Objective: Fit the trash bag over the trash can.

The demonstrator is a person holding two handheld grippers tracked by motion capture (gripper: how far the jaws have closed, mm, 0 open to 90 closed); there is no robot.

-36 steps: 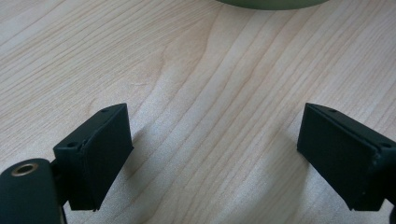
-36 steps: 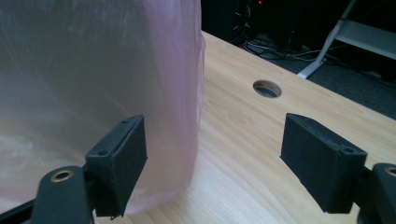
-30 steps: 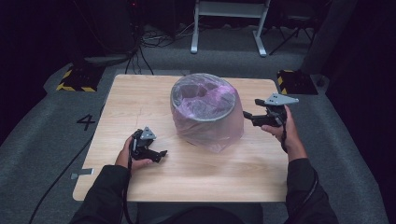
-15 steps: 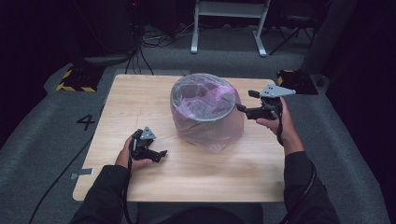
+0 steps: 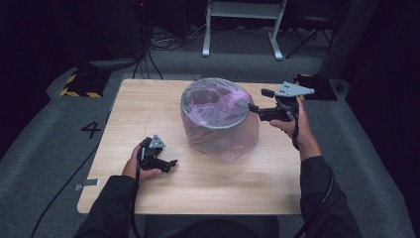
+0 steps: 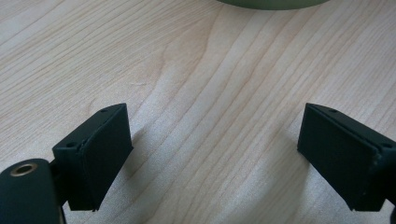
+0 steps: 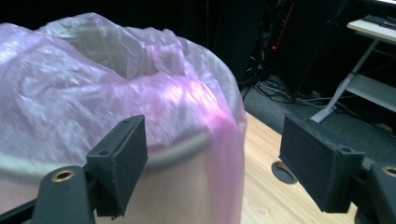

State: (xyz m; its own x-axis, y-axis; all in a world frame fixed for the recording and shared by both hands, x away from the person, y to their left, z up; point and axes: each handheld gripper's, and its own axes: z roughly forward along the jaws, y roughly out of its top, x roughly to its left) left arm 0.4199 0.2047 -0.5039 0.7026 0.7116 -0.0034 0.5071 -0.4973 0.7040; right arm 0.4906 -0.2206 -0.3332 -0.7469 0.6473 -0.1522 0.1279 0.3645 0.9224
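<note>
A round bin (image 5: 218, 130) lined with a thin pink plastic bag (image 5: 214, 101) stands at the middle of the wooden table (image 5: 148, 106). The bag drapes over the rim and down the sides. My right gripper (image 5: 259, 99) hovers at the bin's right side, level with the rim, open, and its jaws point at the bag. In the right gripper view the bag (image 7: 93, 88) and the rim (image 7: 187, 147) lie just beyond my open right gripper (image 7: 215, 147). My left gripper (image 5: 170, 163) rests low at the front left, open over bare wood (image 6: 210, 116).
The bin's base edge (image 6: 268, 3) shows at the top of the left gripper view. A cable hole (image 7: 283, 171) sits in the tabletop beyond the bin. Past the table's far edge are a white stand (image 5: 242, 25), floor cables and a yellow-black striped block (image 5: 79, 87).
My right gripper has risen and moved slightly left, from beside the bin's wall up to rim height. The left gripper and the bin have stayed put.
</note>
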